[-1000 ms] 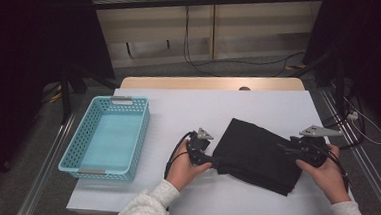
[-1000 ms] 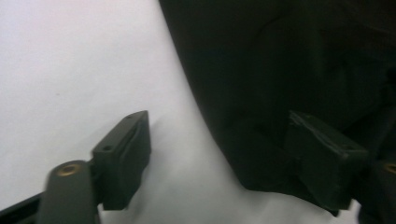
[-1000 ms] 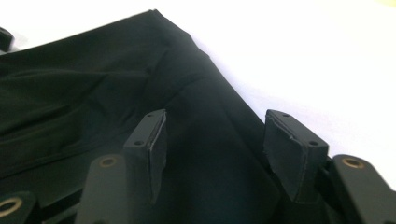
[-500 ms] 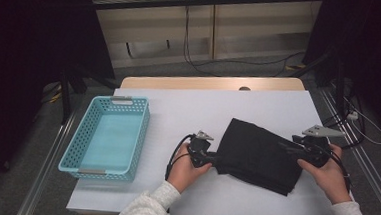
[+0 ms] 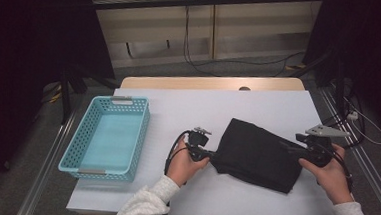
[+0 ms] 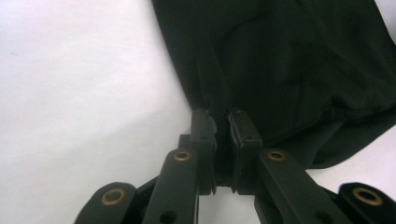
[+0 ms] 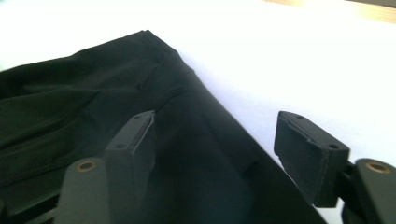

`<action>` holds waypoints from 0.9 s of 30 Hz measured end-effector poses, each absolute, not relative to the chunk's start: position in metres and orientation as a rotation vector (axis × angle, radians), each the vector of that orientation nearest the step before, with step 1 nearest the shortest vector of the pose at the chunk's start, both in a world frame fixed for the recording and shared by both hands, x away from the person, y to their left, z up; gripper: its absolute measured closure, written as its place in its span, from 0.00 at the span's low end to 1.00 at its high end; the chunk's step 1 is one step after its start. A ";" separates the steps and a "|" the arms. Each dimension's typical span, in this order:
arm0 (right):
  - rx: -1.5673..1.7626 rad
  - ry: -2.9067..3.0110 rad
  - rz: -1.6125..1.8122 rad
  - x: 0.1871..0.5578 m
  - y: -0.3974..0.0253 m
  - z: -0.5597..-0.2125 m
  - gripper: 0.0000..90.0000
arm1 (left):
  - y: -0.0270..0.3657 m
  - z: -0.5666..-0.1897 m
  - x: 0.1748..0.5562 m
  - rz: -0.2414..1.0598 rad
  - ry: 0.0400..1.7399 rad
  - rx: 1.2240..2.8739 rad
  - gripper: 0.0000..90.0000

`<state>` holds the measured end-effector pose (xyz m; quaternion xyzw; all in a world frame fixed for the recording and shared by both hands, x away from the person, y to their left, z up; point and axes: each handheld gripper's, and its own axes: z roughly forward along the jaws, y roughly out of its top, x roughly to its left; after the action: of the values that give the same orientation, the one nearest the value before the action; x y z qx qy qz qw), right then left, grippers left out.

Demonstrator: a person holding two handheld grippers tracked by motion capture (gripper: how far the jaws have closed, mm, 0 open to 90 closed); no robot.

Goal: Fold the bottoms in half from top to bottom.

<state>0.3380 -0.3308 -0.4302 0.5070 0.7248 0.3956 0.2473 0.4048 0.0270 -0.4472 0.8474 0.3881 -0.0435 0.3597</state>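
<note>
**Left claw pinching cloth, right claw spread wide**

Left gripper [image 6: 219, 119] clamped on the near-left edge of the black cloth [image 5: 261, 154]. Right gripper [image 7: 219, 144] wide apart, poised over the cloth's right edge, gripping nothing. One cloth, folded, lying right of centre on the white table [image 5: 188, 107]. One blue basket [image 5: 107, 135], well apart to the left. Two grippers.

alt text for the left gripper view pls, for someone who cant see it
The left claw has its two black jaws closed on the edge of a folded black cloth, which spreads across the upper right of the frame. The cloth lies on a white table that takes up the left side.
</note>
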 end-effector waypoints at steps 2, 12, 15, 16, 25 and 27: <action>1.385 1.963 1.088 0.337 -0.331 -0.429 0.28 | 0.032 -0.446 0.411 -0.110 1.015 2.181 0.91; 1.389 1.952 1.086 0.337 -0.331 -0.430 0.23 | 0.056 -0.431 0.443 -0.053 1.057 2.217 0.91; 1.381 1.959 1.086 0.336 -0.330 -0.431 0.23 | 0.062 -0.427 0.453 -0.043 1.081 2.223 0.91; 1.380 1.959 1.082 0.336 -0.329 -0.431 0.22 | 0.064 -0.426 0.457 -0.041 1.085 2.222 0.91; 1.363 1.994 1.067 0.336 -0.321 -0.436 0.22 | 0.080 -0.419 0.483 0.045 1.142 2.256 0.91; 1.356 2.005 1.065 0.336 -0.318 -0.437 0.22 | 0.084 -0.417 0.489 0.066 1.159 2.252 0.91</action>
<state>0.3360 -0.3179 -0.4368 0.4969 0.7349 0.3904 0.2461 0.4888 0.0838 -0.4172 0.8482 0.4365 0.0248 0.2991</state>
